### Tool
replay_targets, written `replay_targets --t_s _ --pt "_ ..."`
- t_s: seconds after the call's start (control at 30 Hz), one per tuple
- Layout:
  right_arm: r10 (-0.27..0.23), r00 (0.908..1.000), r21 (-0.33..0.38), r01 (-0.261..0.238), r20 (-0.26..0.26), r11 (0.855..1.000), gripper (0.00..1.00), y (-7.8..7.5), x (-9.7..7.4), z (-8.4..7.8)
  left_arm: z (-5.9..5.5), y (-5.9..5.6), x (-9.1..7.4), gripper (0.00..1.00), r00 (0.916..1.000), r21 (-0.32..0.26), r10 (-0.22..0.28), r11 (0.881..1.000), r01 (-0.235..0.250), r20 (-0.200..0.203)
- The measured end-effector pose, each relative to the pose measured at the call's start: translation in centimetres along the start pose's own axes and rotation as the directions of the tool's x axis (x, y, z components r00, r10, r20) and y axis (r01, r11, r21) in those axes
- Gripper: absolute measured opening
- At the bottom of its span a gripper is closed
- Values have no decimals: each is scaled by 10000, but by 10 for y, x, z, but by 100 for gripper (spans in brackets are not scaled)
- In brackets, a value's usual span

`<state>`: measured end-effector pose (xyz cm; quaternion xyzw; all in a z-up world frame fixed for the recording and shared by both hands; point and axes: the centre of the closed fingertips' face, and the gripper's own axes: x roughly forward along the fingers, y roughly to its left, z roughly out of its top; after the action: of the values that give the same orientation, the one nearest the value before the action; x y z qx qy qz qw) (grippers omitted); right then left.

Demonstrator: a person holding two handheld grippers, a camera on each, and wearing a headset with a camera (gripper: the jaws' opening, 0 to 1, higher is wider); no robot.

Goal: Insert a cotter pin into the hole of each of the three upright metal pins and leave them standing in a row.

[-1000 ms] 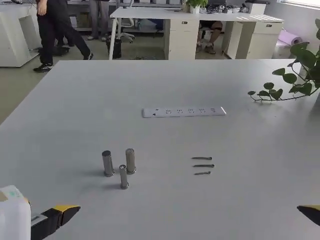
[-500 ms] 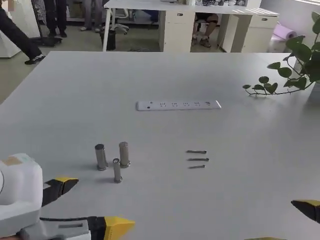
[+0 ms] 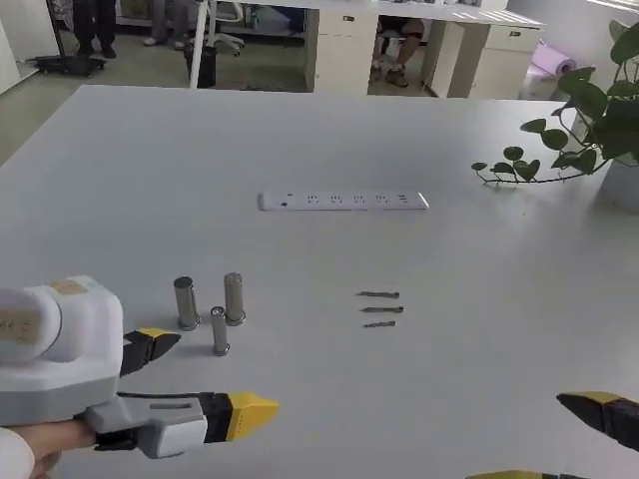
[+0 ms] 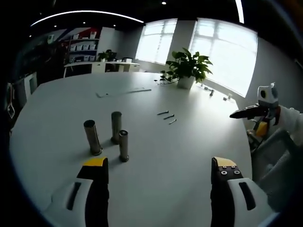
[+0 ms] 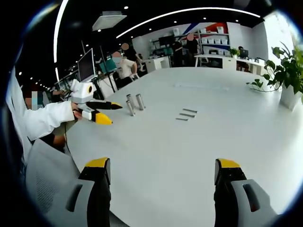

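Three upright metal pins [image 3: 210,307] stand in a close cluster on the white table, left of centre; they show in the left gripper view too [image 4: 110,136] and, small, in the right gripper view [image 5: 133,103]. Three cotter pins [image 3: 379,308] lie side by side to their right [image 4: 167,116] [image 5: 186,115]. My left gripper [image 3: 210,377] is open, low at the front left, a short way before the metal pins, with nothing between its yellow-tipped fingers. My right gripper [image 5: 162,172] is open and empty at the front right edge [image 3: 599,414].
A white power strip [image 3: 343,201] lies across the middle of the table beyond the parts. A leafy plant [image 3: 584,125] trails onto the table at the far right. Desks, chairs and people stand past the table's far edge.
The head camera has tilted, shifting the scene up. My left gripper has come further into view from the bottom left, toward the metal pins. The parts on the table have not moved.
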<state>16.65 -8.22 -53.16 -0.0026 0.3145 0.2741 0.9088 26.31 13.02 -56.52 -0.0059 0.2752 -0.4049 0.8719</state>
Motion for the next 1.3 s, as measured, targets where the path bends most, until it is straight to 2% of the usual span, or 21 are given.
replay_targets --t_s 0.13,0.33,0.4,0.5,0.67,0.73,0.93,0.97,1.0,1.23,1.3 --pt "36 10000 73 -36 -6 10000 89 0 2 1 -3 8 11 87 9987 873 207 9960 -165 -476" --pt "122 9998 -2 -122 -148 9999 89 3 5 1 0 18 24 83 9981 1035 260 9944 -200 -566" --pt "191 9995 -119 -194 -261 9997 89 5 6 1 0 22 27 79 9972 1359 411 9902 -323 -628" --pt "203 9989 -263 -214 -413 9994 89 3 5 2 3 21 31 74 9980 1071 400 9937 -345 -498" --pt "227 9990 -214 -235 -388 9995 89 3 7 7 5 26 35 66 9978 972 567 9939 -530 -354" --pt "279 9986 -279 -292 -440 9992 89 6 8 7 7 24 36 58 9990 204 420 9989 -416 -167" --pt "510 9984 -346 -518 -255 9981 89 12 11 13 14 33 39 48 9976 78 679 9977 -680 113" --pt "538 9983 -346 -546 -229 9979 89 12 11 14 15 35 40 45 9973 -37 719 9974 -719 152" --pt "548 9983 -347 -555 -214 9979 89 12 11 15 17 38 40 42 9961 -423 839 9957 -826 288" --pt "524 9984 -307 -530 -212 9981 89 11 11 14 15 44 39 27 9924 41 1200 9927 -1202 253" --pt "539 9983 -303 -546 -231 9980 89 11 11 14 16 46 39 24 9913 13 1285 9917 -1286 296"
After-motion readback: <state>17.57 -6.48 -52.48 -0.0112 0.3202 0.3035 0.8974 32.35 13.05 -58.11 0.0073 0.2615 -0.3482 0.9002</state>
